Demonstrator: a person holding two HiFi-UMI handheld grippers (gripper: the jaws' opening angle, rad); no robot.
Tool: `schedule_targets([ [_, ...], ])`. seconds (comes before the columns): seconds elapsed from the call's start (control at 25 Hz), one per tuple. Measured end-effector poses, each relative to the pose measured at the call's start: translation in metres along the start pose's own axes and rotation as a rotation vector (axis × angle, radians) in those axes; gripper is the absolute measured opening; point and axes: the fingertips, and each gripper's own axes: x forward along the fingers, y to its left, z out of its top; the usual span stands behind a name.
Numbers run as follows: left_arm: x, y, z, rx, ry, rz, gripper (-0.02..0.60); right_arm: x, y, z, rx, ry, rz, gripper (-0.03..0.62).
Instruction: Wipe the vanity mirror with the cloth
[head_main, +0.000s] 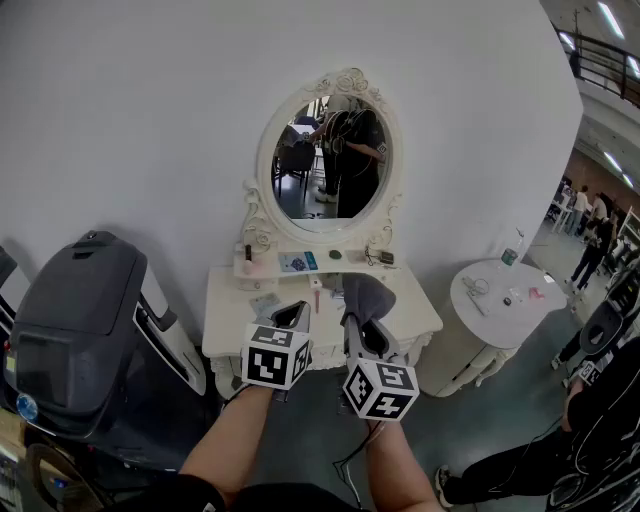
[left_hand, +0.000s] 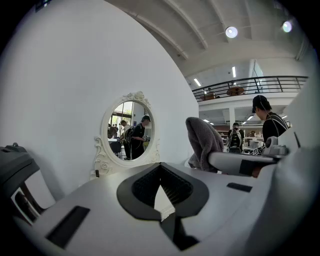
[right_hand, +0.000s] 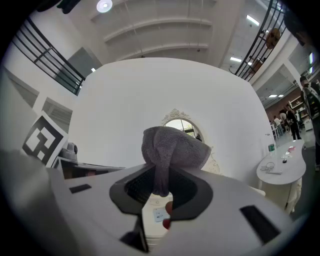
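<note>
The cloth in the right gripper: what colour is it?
Grey cloth, clearest in the right gripper view.

The mirror stands atop the dresser; round table at right.

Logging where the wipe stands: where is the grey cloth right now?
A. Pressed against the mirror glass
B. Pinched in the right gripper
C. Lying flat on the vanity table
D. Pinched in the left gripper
B: the right gripper view shows the grey cloth clamped between the jaws of the right gripper, not touching the mirror.
</note>
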Motion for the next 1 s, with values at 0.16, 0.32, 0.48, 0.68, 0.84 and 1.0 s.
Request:
schedule_targets([
  [0.16,0.001,-0.003,0.002,0.011,-0.004,-0.007,0.006,0.001,-0.001,0.002,0.022,-0.014,0.002,0.081],
  [0.32,0.001,-0.005,0.001,0.012,-0.005,-0.007,0.005,0.0,-0.004,0.003,0.058,-0.032,0.008,0.081],
  [0.48,0.002,-0.007,-0.001,0.014,0.0,0.006,0.005,-0.003,-0.006,0.001,0.017,-0.02,0.005,0.081],
  [0.68,0.01,-0.021,0.0,0.022,0.001,0.005,0.006,-0.009,-0.018,0.002,0.012,-0.019,0.013,0.081],
  [0.84,0.02,-0.036,-0.002,0.029,0.004,0.006,0.005,-0.015,-0.036,0.0,0.03,-0.01,0.016,0.081],
  [1.0,0.031,-0.055,-0.007,0.033,0.008,0.004,0.005,-0.019,-0.052,-0.002,0.042,-0.002,0.029,0.081],
])
